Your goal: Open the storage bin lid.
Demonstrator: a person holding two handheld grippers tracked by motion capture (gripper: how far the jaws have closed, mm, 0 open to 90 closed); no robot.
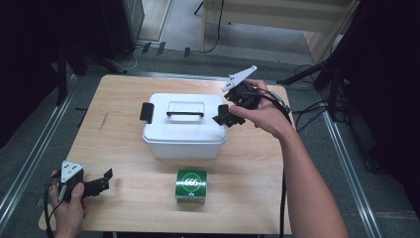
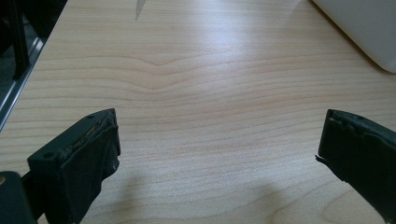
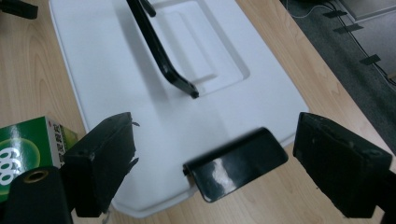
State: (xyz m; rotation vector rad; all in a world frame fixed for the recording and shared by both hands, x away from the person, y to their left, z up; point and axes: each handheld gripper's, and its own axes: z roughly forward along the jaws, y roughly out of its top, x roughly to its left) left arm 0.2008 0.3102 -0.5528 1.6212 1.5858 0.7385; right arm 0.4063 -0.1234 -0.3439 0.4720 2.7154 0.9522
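Pale wood grain runs across the table, which I see set on a grey floor with metal rails along both sides and dark stands and cables farther back. Nearest me, at the front left corner, my left claw sits low over bare wood, its jaws spread wide and nothing between them; in the left gripper view the pads frame only plain board, with a white corner of the box at the upper right. Just right of centre near the front edge stands a small green carton with a white ring mark on top, apart from everything else. Behind it, mid-table, rests the white storage box, lid on, black carry handle lying flat in its recess, one black latch on its left end. My right claw hovers at the box's right end, released, jaws standing wide to either side of the right latch without pressing it. Nothing blocks that latch; the green carton shows at the left edge of the right gripper view, well clear.
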